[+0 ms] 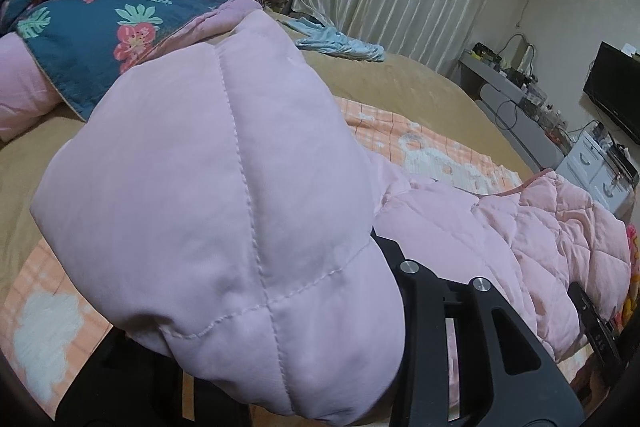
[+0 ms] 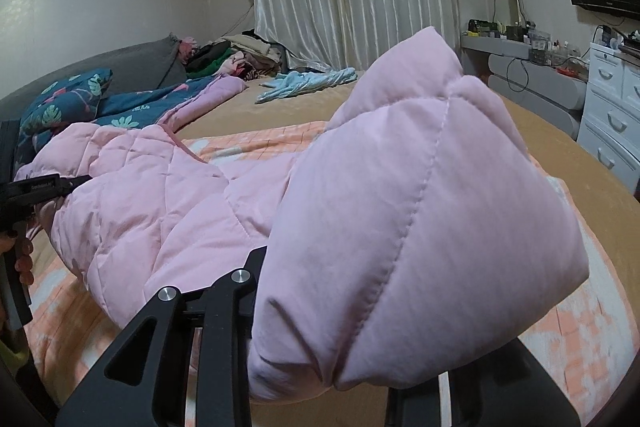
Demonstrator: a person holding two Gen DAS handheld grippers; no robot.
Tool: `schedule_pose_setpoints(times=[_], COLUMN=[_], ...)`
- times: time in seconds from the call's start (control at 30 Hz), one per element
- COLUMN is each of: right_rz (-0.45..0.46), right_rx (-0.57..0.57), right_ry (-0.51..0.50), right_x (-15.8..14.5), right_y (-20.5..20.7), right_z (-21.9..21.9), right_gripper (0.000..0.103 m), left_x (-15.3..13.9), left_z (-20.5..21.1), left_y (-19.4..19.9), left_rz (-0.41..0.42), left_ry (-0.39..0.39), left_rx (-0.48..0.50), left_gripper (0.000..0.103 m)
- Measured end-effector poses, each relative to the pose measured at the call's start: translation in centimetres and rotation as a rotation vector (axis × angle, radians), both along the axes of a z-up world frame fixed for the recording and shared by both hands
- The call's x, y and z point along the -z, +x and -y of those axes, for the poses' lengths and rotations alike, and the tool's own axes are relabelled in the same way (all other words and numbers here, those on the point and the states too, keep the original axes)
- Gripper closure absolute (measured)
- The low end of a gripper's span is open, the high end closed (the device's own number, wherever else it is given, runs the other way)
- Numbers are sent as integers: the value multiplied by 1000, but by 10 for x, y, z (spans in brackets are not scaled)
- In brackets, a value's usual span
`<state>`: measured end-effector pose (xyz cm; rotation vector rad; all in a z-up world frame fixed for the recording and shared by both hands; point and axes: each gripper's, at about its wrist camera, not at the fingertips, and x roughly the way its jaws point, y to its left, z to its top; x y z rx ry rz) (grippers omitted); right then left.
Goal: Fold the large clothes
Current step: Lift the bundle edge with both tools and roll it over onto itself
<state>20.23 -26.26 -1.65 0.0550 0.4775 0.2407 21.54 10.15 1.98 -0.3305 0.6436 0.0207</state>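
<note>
A pink quilted jacket [image 1: 208, 163] hangs between both grippers above the bed. In the left wrist view a padded end of it drapes over my left gripper [image 1: 256, 291], which is shut on the fabric; only one black finger [image 1: 424, 291] shows. The jacket's body [image 1: 520, 227] stretches right to the right gripper [image 1: 596, 331]. In the right wrist view another padded end [image 2: 420, 211] covers my right gripper [image 2: 384, 287], shut on it, with one finger [image 2: 240, 291] showing. The left gripper [image 2: 44, 187] and a hand [image 2: 24, 259] hold the far end.
An orange checked blanket [image 2: 580, 339] lies on the tan bed [image 2: 552, 155] below. A blue floral quilt [image 1: 92, 23], a light blue garment [image 2: 308, 83] and a heap of clothes [image 2: 240, 59] lie further back. White drawers [image 2: 616, 115] and a desk [image 2: 532, 71] stand at the right.
</note>
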Motion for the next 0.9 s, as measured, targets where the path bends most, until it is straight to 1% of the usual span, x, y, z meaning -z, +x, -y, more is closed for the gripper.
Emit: schedule_pose_setpoints(times=[0.17,0.33,0.47,0.6,0.7,0.77,0.9], right_rz=[-19,-48,-77,-129,-169,-189,-233], right_rx=[9,27,43,70,88,97,124], right_ry=[13,32,39,55,93,105,136], right_x=[6,16,23,34,42,46,57], right_y=[-21,-36,-41,-40,-37,-36,-34], right_z=[4,7,9,9,14,15,19], right_gripper=[76,75,74,72,66,60,53], left_x=[2,10,21,34,44,50,61], left_z=[-2,-1,-4,-5,-12,-16,-19], left_y=[-19,-34,-46,-53,-55,-57,-61], left_rz=[-4,-14,-31,-48,-62,-73,-83], left_ry=[13,35,47,59,43,32,17], left_rx=[11,21,26,32,35,34,33], left_gripper=[75,75,74,71,69,66,63])
